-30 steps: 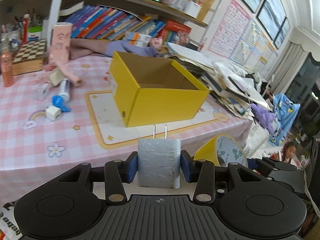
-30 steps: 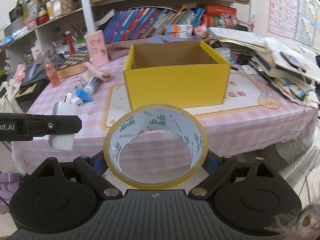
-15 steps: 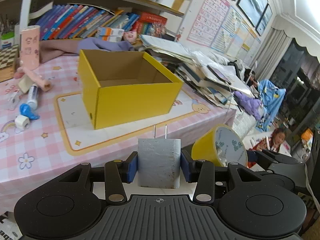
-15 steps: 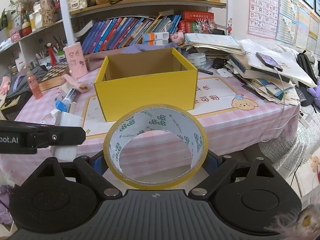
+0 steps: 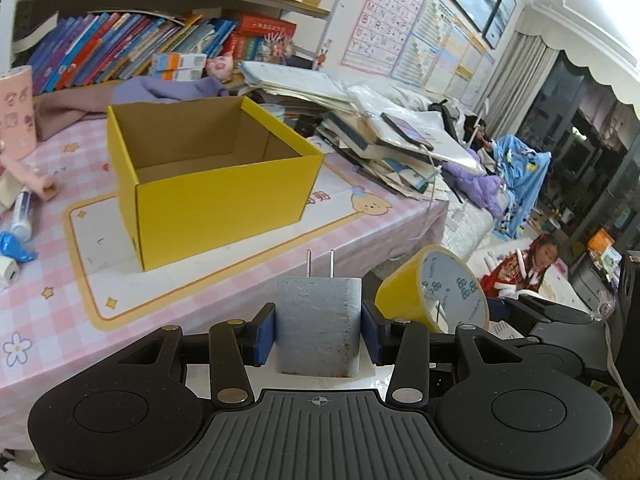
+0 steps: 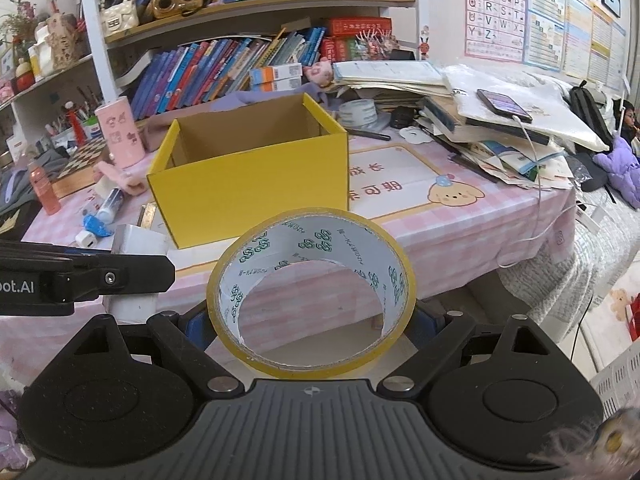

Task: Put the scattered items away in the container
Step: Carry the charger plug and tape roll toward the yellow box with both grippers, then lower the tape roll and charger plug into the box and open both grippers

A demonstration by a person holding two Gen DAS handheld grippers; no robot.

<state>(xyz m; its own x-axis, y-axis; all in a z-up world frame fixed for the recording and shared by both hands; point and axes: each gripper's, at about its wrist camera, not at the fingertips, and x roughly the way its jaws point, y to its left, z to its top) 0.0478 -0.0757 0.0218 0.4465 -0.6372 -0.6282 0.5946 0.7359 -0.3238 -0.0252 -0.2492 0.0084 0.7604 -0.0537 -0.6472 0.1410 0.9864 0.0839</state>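
My left claw [image 5: 318, 334] is clamped on a white plug charger [image 5: 318, 328], prongs up; my right claw [image 6: 312, 322] grips a yellow tape roll [image 6: 312, 292] across its width. Both hang off the desk's [image 6: 460, 216] near edge, short of the open yellow cardboard box [image 6: 248, 184] on the mat.

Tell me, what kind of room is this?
Most likely a lived-in family home, perhaps a child's study corner: a shelf of picture books, an alphabet poster on the wall, and a pink checked tablecloth.

Right hand-held gripper [image 6: 312, 320] clamps tape roll [image 6: 311, 364] before yellow box [image 6: 256, 188].
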